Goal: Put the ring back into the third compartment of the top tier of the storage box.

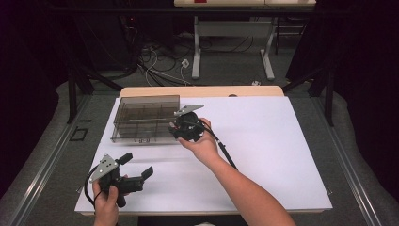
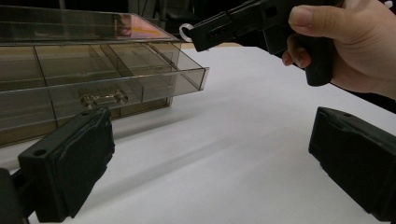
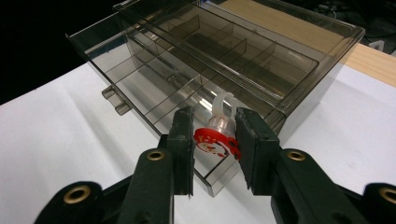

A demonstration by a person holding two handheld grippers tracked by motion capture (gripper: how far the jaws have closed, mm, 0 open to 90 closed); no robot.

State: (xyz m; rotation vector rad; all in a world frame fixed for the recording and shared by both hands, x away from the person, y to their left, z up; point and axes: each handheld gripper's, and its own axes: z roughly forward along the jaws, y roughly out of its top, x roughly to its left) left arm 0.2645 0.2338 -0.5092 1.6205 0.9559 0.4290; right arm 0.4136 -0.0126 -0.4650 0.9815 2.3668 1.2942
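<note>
Now smoked organizer box (image 3: 299, 88), drawer (image 3: 154, 93) open, compartments bare

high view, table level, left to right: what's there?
Left gripper with black jaws apart, held low over the white table sheet → smoked transparent plastic compartment box, drawer pulled out → right gripper at the box's right end.

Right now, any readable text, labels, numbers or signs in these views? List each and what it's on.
No readable text anywhere.
Red disc of the small clear-topped piece held in the right tongs: white printed figure, no legible letters.
Front edge of the smoked-plastic drawer box: small dark marks in the high view, too small and blurred to read.
Box lid: coloured reflection, not print.
</note>
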